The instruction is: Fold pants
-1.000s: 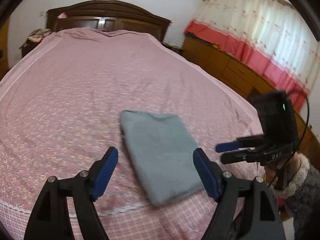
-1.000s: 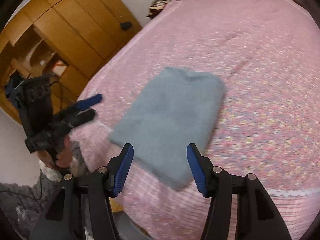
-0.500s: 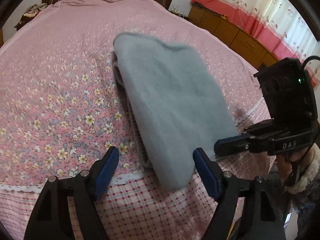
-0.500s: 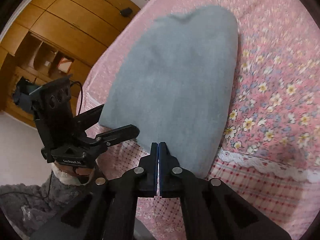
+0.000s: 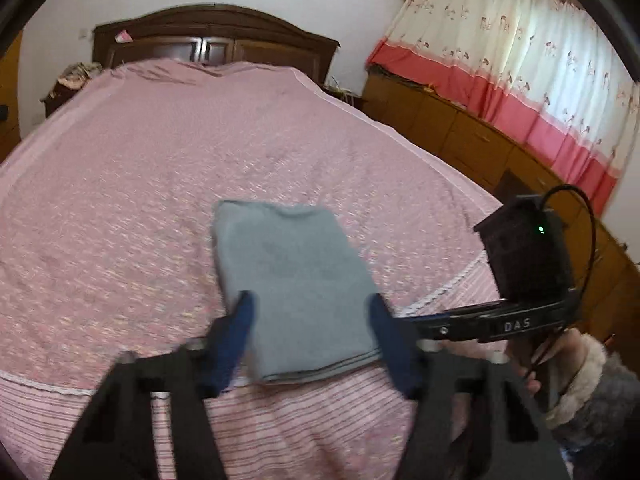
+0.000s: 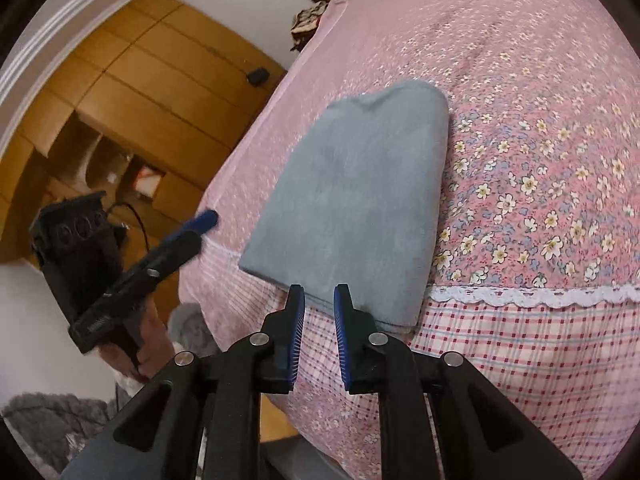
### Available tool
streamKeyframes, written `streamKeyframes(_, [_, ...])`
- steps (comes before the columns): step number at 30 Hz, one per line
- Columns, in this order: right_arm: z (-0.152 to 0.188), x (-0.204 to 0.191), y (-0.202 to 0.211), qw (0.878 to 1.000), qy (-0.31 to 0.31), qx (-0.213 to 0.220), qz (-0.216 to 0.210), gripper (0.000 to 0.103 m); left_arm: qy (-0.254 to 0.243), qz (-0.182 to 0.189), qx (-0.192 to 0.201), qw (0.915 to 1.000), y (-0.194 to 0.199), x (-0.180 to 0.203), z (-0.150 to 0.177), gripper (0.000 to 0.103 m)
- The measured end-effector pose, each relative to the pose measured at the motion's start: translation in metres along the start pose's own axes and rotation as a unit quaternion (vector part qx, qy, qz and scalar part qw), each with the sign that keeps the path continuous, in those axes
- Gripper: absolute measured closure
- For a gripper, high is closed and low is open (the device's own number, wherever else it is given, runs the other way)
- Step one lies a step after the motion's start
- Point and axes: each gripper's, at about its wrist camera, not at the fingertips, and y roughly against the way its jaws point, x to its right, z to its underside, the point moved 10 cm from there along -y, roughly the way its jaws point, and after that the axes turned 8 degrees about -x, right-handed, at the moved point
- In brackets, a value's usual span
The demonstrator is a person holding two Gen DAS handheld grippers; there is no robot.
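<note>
Left wrist | folded pants (image 5: 296,288) on bed (image 5: 120,200) | left claw (image 5: 312,320) closing, empty | right claw (image 6: 320,300) opening, empty

The grey, soft-knit pants (image 5: 298,284), folded into a thick flat rectangle, lie at the centre of the left wrist view on the pink bedcover, their near short edge showing stacked layers just past the lace trim. In the right wrist view the bundle (image 6: 360,200) slants from lower centre towards upper right, smooth on top.
</note>
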Motion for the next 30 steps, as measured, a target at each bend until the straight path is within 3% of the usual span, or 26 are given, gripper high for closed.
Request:
streamKeyframes(2, [0.002, 0.000, 0.000, 1.000, 0.004, 0.001, -0.001, 0.087, 0.006, 0.030, -0.014, 0.9994, -0.017, 0.008, 0.006, 0.083])
streamKeyframes(3, [0.003, -0.005, -0.005, 1.000, 0.009, -0.002, 0.002, 0.087, 0.012, 0.039, -0.023, 0.9989, -0.021, 0.009, 0.008, 0.087])
streamKeyframes(5, [0.011, 0.001, -0.016, 0.999, 0.014, -0.020, 0.029, 0.087, 0.029, 0.039, -0.050, 0.9976, -0.050, -0.001, 0.019, 0.088])
streamKeyframes(7, [0.019, 0.020, -0.031, 0.997, -0.006, -0.048, 0.052, 0.102, 0.050, 0.025, -0.094, 0.9940, -0.078, -0.017, 0.036, 0.100])
streamKeyframes(8, [0.025, 0.027, -0.034, 0.997, -0.026, -0.061, 0.043, 0.102, 0.063, 0.039, -0.102, 0.9920, -0.086, -0.022, 0.041, 0.101])
streamKeyframes(11, [0.030, 0.015, -0.013, 0.998, -0.033, -0.023, 0.041, 0.100, 0.090, 0.067, -0.097, 0.9889, -0.073, -0.023, 0.039, 0.101])
streamKeyframes(13, [0.037, 0.007, 0.017, 0.997, -0.021, 0.018, 0.075, 0.090, 0.071, 0.052, -0.093, 0.9918, -0.059, -0.019, 0.036, 0.096])
streamKeyframes(15, [0.041, 0.000, 0.047, 0.992, -0.015, 0.059, 0.113, 0.081, 0.038, 0.016, -0.069, 0.9968, -0.041, -0.013, 0.030, 0.073])
streamKeyframes(16, [0.044, -0.008, 0.064, 0.986, -0.010, 0.090, 0.143, 0.073, 0.020, 0.000, -0.048, 0.9986, -0.030, -0.009, 0.027, 0.067])
streamKeyframes(17, [0.048, -0.016, 0.077, 0.979, -0.008, 0.117, 0.168, 0.071, 0.000, -0.019, -0.021, 0.9996, -0.018, -0.004, 0.024, 0.050])
streamKeyframes(18, [0.052, -0.021, 0.088, 0.973, -0.009, 0.141, 0.181, 0.070, -0.016, -0.036, 0.000, 0.9992, -0.009, 0.001, 0.022, 0.024])
streamKeyframes(20, [0.061, -0.036, 0.107, 0.951, -0.024, 0.205, 0.230, 0.069, -0.039, -0.065, 0.028, 0.9967, 0.004, 0.008, 0.022, 0.004])
streamKeyframes(23, [0.080, -0.051, 0.109, 0.906, -0.064, 0.282, 0.309, 0.057, -0.061, -0.106, 0.067, 0.9902, 0.019, 0.010, 0.029, 0.003])
streamKeyframes(24, [0.083, -0.057, 0.104, 0.893, -0.074, 0.306, 0.322, 0.046, -0.069, -0.111, 0.065, 0.9893, 0.019, 0.012, 0.036, 0.003])
streamKeyframes(25, [0.083, -0.074, 0.094, 0.886, -0.067, 0.322, 0.328, 0.036, -0.074, -0.112, 0.061, 0.9891, 0.016, 0.013, 0.045, 0.003])
streamKeyframes(27, [0.081, -0.086, 0.066, 0.877, -0.009, 0.310, 0.366, 0.034, -0.071, -0.101, 0.060, 0.9906, 0.016, 0.011, 0.059, 0.002])
streamKeyframes(28, [0.082, -0.087, 0.057, 0.863, 0.016, 0.305, 0.403, 0.028, -0.066, -0.096, 0.062, 0.9913, 0.015, 0.011, 0.064, 0.002])
streamKeyframes(30, [0.089, -0.092, 0.043, 0.814, 0.081, 0.322, 0.477, 0.022, -0.054, -0.087, 0.076, 0.9918, 0.016, 0.006, 0.077, 0.001])
